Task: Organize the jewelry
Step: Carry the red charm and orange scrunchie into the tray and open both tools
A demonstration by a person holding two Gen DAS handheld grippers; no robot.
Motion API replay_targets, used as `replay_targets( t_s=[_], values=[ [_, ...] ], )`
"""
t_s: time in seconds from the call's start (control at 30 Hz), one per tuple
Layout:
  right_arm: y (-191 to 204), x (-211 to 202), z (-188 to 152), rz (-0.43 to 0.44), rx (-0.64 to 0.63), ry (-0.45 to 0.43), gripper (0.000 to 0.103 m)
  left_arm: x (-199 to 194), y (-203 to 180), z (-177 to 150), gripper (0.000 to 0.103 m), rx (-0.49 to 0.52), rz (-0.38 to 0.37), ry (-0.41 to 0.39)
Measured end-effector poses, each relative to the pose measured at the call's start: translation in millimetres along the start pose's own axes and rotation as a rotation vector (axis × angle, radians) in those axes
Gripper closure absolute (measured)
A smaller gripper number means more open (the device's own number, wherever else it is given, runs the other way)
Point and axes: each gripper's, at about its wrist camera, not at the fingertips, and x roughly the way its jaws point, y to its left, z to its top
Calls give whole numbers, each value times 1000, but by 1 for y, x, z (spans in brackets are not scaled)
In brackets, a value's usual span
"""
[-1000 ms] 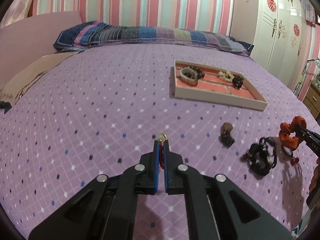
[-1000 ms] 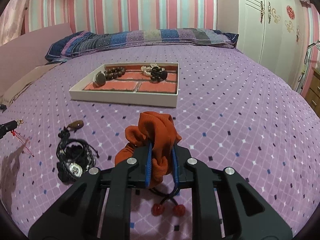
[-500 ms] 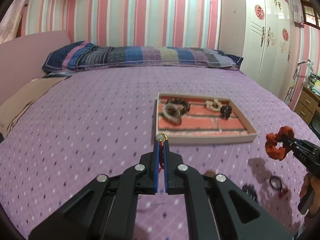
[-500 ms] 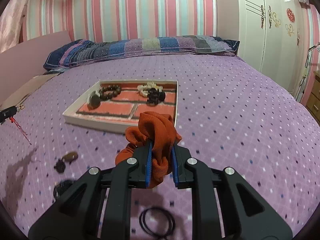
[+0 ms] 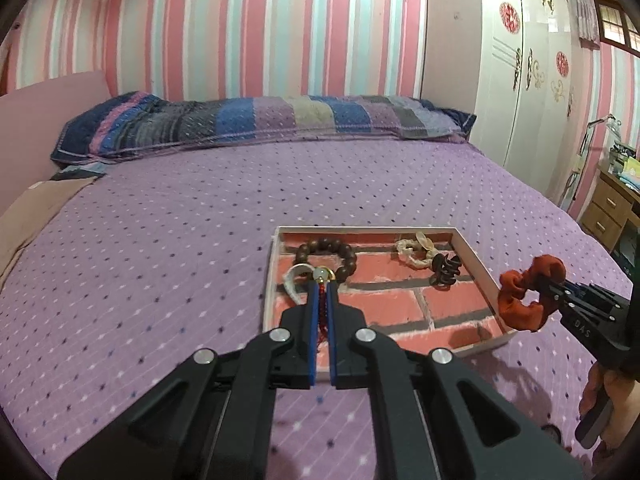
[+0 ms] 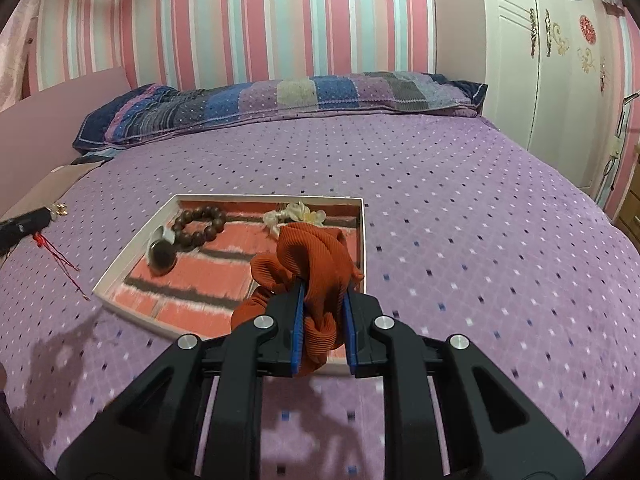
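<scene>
A white-rimmed tray with a red brick-pattern lining lies on the purple bed; it also shows in the right wrist view. It holds a brown bead bracelet, a white ring piece, a cream bracelet and a dark clip. My left gripper is shut on a red-corded charm with a gold ring, above the tray's near left part. My right gripper is shut on an orange scrunchie above the tray's near right corner; it shows in the left wrist view.
A striped pillow lies along the head of the bed. A white wardrobe stands at the right and a wooden drawer unit beside the bed. The purple spread stretches left of the tray.
Both grippers have risen and moved forward to the tray, each keeping its item. The loose pieces on the bed near me have dropped out of view.
</scene>
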Motion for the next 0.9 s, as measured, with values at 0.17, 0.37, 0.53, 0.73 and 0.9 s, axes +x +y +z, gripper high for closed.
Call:
replay_targets(
  t_s=[0.17,0.37,0.53,0.73,0.9],
  values=[
    [5,40,15,-18,-16,28,86,51,-18,8,99,27,-20,48],
    [4,78,18,-29,8,71,86,105,-27,5,99,14,-26,120],
    [0,105,11,-51,9,117,86,144,-28,-5,99,13,2,185],
    [2,129,8,-69,1,150,86,173,-28,-8,99,6,40,222],
    [8,148,13,-92,-28,166,86,189,-26,-7,99,-5,67,246]
  ],
)
